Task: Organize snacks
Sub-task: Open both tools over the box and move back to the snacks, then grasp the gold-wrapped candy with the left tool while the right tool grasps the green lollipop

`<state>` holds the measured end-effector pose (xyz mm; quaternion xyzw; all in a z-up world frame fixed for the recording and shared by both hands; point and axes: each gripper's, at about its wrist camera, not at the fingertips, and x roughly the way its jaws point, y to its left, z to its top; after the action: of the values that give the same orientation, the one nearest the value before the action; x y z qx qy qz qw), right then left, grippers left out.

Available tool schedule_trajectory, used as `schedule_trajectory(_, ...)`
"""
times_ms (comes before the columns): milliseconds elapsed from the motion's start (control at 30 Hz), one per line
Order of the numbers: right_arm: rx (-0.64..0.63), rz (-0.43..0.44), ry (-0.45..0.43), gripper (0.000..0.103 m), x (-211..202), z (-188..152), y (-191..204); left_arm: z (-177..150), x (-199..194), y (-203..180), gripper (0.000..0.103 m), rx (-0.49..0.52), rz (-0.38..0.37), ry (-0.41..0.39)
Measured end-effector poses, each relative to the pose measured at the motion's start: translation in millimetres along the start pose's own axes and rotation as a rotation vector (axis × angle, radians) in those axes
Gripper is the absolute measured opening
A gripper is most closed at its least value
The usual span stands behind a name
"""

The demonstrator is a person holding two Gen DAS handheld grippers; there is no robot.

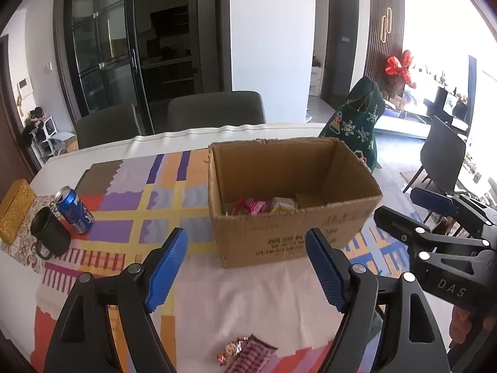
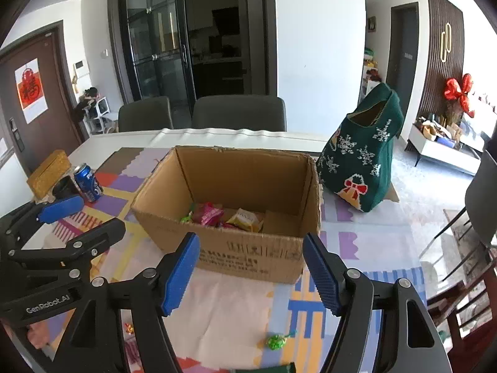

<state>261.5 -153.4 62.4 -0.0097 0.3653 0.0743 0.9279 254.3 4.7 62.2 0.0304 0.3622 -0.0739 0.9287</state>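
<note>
An open cardboard box [image 1: 292, 233] [image 2: 248, 248] stands on the patterned tablecloth, with several wrapped snacks [image 1: 264, 206] [image 2: 223, 214] on its floor. My left gripper [image 1: 247, 267] is open in front of the box with nothing between its blue pads. My right gripper [image 2: 251, 275] is open too, empty, just short of the box's near wall. A pink striped snack packet [image 1: 248, 356] lies on the cloth below the left gripper. A small green wrapped candy [image 2: 276, 340] lies below the right gripper, and a small red-and-gold candy [image 2: 129, 328] sits further left.
A blue soda can [image 1: 74, 209] [image 2: 88, 181], a black mug [image 1: 49, 233] and a gold box [image 1: 15, 209] stand at the table's left. A green knitted bag [image 2: 360, 161] stands right of the box. Two grey chairs [image 1: 214, 108] are behind the table.
</note>
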Motion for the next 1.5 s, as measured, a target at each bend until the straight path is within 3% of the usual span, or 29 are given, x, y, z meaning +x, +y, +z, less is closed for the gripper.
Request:
schedule_trajectory(367, -0.001, -0.047, -0.020, 0.070, -26.2, -40.5, -0.9, -39.6, -25.5, -5.5, 0.080, -0.026, 0.035, -0.016)
schedule_trajectory(567, 0.018, -0.057, 0.005, 0.070, -25.3, -63.1, -4.2, -68.0, -21.0, -5.0, 0.080, -0.044, 0.065, 0.030)
schedule_trajectory(733, 0.024, -0.066, 0.061, 0.070, -13.2, -80.6, -5.2, -88.6, -10.2, -0.3, 0.080, -0.077, 0.062, 0.089)
schedule_trajectory(1033, 0.068, -0.085, 0.163, 0.070, 9.9, -113.2, -12.2, -119.9, 11.7, 0.6, 0.080, -0.049, 0.104, 0.171)
schedule_trajectory(1367, 0.100, -0.125, 0.274, 0.070, 41.6, -139.7, -20.4, -148.6, 45.8, 8.9, 0.079, -0.078, 0.093, 0.292)
schedule_trajectory(1500, 0.091, -0.138, 0.292, 0.070, 52.5, -144.1, -16.9, -153.2, 56.9, 15.6, 0.073, -0.091, 0.105, 0.314)
